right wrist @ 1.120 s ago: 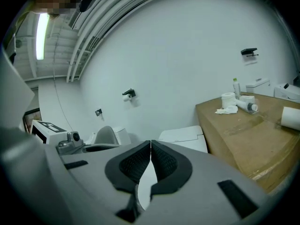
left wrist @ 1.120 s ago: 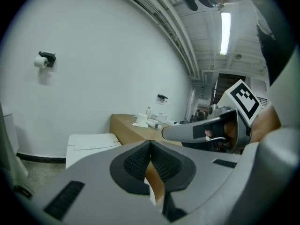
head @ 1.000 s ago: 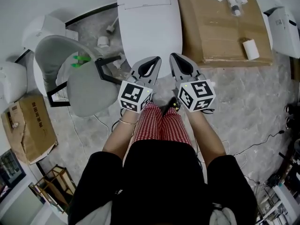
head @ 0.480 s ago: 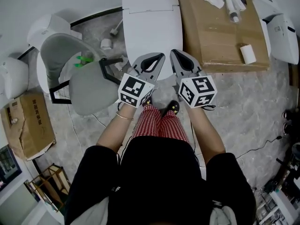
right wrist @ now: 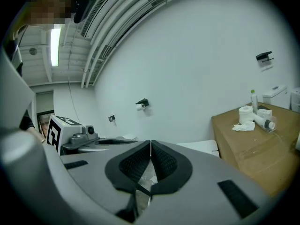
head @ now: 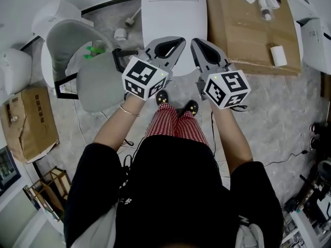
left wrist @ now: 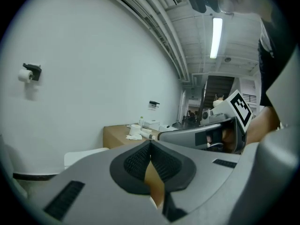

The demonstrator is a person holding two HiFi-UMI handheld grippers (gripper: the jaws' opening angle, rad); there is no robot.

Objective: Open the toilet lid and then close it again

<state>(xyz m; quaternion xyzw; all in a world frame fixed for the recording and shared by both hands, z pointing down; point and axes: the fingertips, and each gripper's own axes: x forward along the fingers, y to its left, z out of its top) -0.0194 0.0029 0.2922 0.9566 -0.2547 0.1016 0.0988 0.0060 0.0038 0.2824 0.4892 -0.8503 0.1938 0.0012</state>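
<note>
Grey marbled floor [head: 269, 102] spread beneath the person's feet. Nearest, the left gripper [head: 174, 46] and right gripper [head: 199, 46] hung side by side, each with its ribbed black pads pressed together on nothing. Just beyond their tips lay the smooth white plastic toilet lid [head: 173, 14], down, its long axis running straight away, its front edge about equally near both.
</note>
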